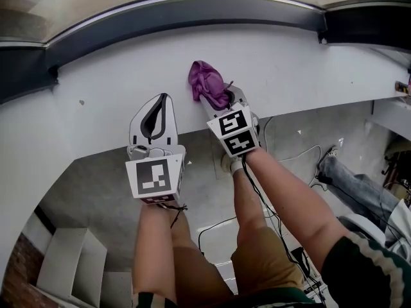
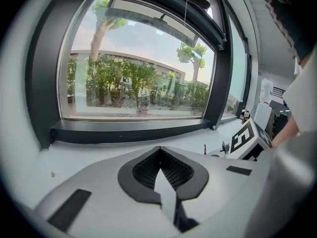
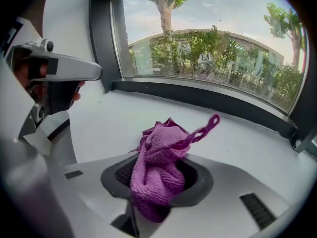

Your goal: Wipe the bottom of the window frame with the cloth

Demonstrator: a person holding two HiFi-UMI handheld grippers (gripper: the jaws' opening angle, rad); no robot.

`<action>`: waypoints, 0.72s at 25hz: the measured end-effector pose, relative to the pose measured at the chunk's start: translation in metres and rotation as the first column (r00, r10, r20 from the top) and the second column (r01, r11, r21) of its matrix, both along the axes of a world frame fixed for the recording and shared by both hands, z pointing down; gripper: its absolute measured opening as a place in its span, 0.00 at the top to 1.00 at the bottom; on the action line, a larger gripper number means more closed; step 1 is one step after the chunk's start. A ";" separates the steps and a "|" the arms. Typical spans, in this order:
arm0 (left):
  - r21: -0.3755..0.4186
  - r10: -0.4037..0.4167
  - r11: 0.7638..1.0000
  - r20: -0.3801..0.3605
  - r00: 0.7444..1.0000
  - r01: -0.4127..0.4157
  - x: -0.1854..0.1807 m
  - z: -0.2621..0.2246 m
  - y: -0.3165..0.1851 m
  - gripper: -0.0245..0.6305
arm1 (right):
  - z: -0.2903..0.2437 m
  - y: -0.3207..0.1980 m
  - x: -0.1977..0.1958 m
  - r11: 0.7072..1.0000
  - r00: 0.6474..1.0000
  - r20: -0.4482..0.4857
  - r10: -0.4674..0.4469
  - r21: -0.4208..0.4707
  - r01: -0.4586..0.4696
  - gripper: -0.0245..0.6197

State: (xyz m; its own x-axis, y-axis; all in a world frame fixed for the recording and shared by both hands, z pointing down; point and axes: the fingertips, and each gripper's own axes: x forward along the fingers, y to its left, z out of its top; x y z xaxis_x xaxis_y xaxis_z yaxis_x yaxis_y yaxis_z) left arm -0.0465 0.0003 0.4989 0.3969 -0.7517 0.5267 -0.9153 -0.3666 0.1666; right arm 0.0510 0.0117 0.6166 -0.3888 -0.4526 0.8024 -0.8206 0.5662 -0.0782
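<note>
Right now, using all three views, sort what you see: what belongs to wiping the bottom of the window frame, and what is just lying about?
Belongs to the job:
- purple cloth, clamped in the right gripper
- dark bottom frame rail
- white sill beneath it

Idle or lying about:
- left gripper, shut on nothing
- cables on the floor
- white shelf unit

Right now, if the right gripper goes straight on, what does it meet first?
Probably the dark bottom window frame, across the white sill. The right gripper is shut on the purple cloth, which sticks out ahead and would touch first. Depth is unclear.
</note>
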 end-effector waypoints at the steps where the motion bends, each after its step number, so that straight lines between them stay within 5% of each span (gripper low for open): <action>1: 0.001 -0.004 1.000 -0.001 1.000 0.004 -0.005 0.000 0.001 0.95 | 0.000 0.000 -0.006 1.000 1.000 0.001 -0.007 0.000 0.007 0.72; 18: -0.007 -0.107 0.994 -0.001 0.994 0.106 -0.096 0.002 0.014 0.95 | -0.001 0.003 -0.097 0.995 0.995 0.009 -0.099 0.007 0.099 0.72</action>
State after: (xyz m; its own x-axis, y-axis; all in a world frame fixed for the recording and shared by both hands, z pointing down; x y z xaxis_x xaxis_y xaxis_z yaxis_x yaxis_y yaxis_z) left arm -0.1427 0.0147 0.5008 0.3154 -0.7858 0.5320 -0.9489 -0.2658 0.1699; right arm -0.0464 0.0145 0.6151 -0.4398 -0.4171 0.7953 -0.7597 0.6451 -0.0818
